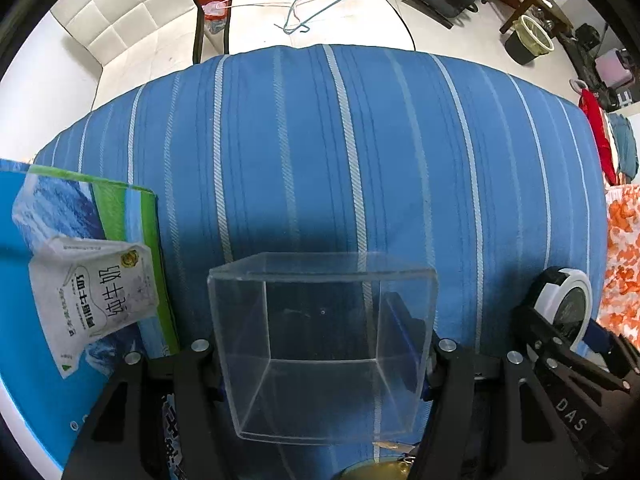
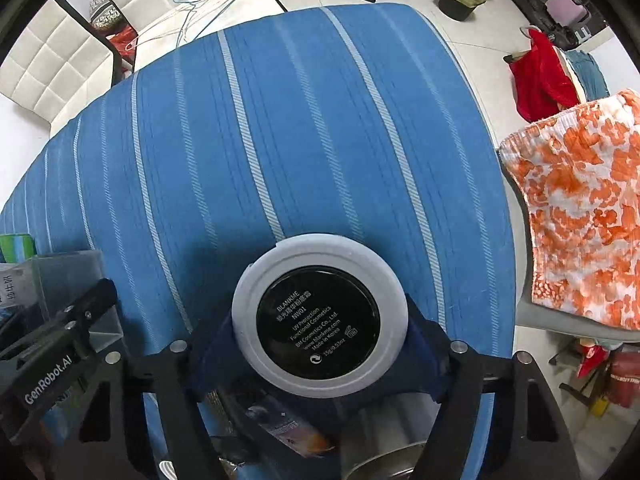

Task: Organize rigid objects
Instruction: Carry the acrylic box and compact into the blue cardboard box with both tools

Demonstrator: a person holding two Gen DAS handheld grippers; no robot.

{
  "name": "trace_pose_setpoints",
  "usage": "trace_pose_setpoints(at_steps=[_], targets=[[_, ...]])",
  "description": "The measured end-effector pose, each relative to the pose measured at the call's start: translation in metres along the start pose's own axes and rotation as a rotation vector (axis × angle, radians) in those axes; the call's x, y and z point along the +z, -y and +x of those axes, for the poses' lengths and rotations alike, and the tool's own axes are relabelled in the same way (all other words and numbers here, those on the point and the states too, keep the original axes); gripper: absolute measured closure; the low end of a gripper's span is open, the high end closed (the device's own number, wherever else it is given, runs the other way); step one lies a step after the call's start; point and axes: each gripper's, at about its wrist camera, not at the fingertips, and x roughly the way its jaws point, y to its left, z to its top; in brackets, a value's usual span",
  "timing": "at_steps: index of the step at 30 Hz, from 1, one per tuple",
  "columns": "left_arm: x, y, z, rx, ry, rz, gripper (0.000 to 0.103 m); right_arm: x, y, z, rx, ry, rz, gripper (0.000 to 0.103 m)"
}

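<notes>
I had my left claw point(image 1: 320, 360) clamped on the clear acrylic square box point(image 1: 320, 344), ready as a container. Just right of that box, my right claw point(image 2: 320, 332) gripped the round white-rimmed black cosmetics compact point(image 2: 318, 316), likely bound inside it.

Milk carton point(image 1: 96, 284) left of clear box point(image 1: 320, 344)

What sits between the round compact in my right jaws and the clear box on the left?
Nothing visible. The compact and the clear box are both held up over bare striped cloth, with only the left gripper's own frame between them.
</notes>
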Motion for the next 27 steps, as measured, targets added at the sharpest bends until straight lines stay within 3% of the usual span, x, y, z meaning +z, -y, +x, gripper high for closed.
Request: trace_pose_setpoints(at_steps=[8, 16, 22, 27], targets=[[-0.002, 0.009, -0.028, -0.011, 0.068, 0.019, 0.043, -0.003, 0.019, -0.018, 0.011, 0.043, 0.002, 0.026], [-0.019, 0.003, -0.086, -0.084, 0.160, 0.034, 0.043, -0.038, 0.013, -0.103, 0.107, 0.175, -0.024, 0.026], [-0.045, -0.046, -0.146, -0.172, 0.231, 0.022, 0.043, -0.082, -0.043, -0.164, 0.195, 0.226, -0.098, 0.026], [-0.079, -0.133, -0.180, -0.201, 0.264, -0.018, 0.042, -0.107, -0.130, -0.188, 0.257, 0.241, -0.145, 0.026]])
